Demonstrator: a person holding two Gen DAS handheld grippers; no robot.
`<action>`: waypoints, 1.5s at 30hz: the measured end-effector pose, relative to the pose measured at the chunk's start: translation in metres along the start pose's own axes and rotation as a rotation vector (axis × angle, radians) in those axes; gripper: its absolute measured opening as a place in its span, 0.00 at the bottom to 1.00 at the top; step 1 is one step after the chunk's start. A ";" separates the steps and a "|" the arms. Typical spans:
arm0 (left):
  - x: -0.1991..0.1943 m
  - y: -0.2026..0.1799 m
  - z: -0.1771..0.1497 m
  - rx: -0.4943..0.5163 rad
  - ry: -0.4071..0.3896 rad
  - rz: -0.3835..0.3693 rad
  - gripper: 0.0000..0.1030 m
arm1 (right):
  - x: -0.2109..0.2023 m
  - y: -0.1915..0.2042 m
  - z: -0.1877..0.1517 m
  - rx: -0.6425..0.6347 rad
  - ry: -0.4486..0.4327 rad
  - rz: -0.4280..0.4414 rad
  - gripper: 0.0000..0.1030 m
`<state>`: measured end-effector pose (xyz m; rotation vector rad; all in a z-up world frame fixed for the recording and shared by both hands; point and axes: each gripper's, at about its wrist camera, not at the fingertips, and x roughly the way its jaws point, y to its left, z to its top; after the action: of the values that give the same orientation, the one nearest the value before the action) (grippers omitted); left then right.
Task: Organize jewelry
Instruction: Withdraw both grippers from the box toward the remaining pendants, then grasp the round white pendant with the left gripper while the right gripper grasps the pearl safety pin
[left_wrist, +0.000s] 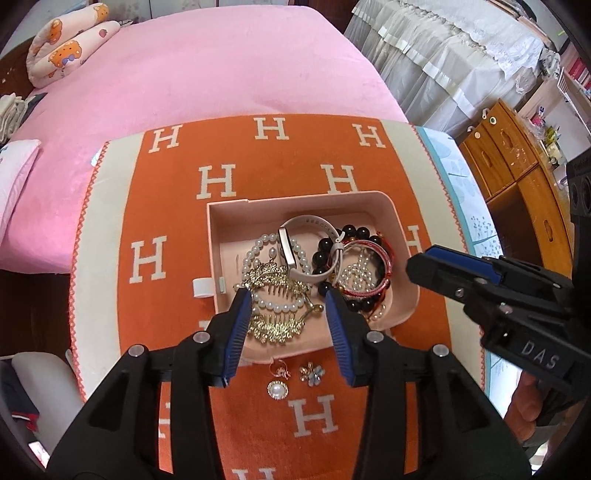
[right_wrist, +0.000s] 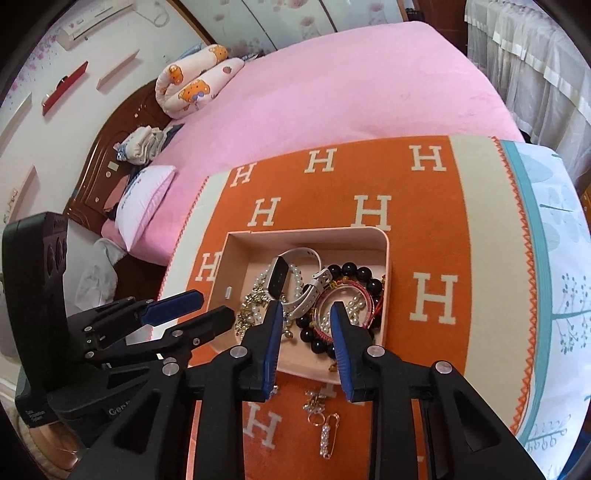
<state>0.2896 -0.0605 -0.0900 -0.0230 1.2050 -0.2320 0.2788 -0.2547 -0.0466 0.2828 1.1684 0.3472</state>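
Hovering over the pink box (left_wrist: 391, 206), both grippers — left gripper (left_wrist: 288, 306), right gripper (right_wrist: 306, 321) — stood spread, empty; the gold hair comb (left_wrist: 275, 291) looked light, snag-prone, best pinched at its spine.

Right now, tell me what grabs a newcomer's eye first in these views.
The orange blanket with big cream H letters, spread over the pink bed. At its centre, a pink tray heaped with pearls, black beads and a white watch. Both claws, left claw and right claw, hang open above it.

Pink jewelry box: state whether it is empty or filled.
Filled. The open pink jewelry box holds a white-strapped smart band, pearl strands, gold hair combs and black bead bracelets, piled together across its floor.
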 end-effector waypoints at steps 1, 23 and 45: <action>-0.004 0.001 -0.002 -0.003 -0.006 0.000 0.37 | -0.005 0.000 -0.002 0.002 -0.006 0.002 0.26; -0.037 0.023 -0.078 -0.059 -0.004 -0.005 0.37 | -0.033 0.010 -0.103 -0.043 0.030 -0.076 0.26; 0.014 0.021 -0.120 -0.050 0.082 0.027 0.37 | 0.038 0.017 -0.157 -0.162 0.095 -0.220 0.26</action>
<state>0.1864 -0.0297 -0.1493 -0.0411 1.2916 -0.1800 0.1441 -0.2181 -0.1294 -0.0049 1.2439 0.2623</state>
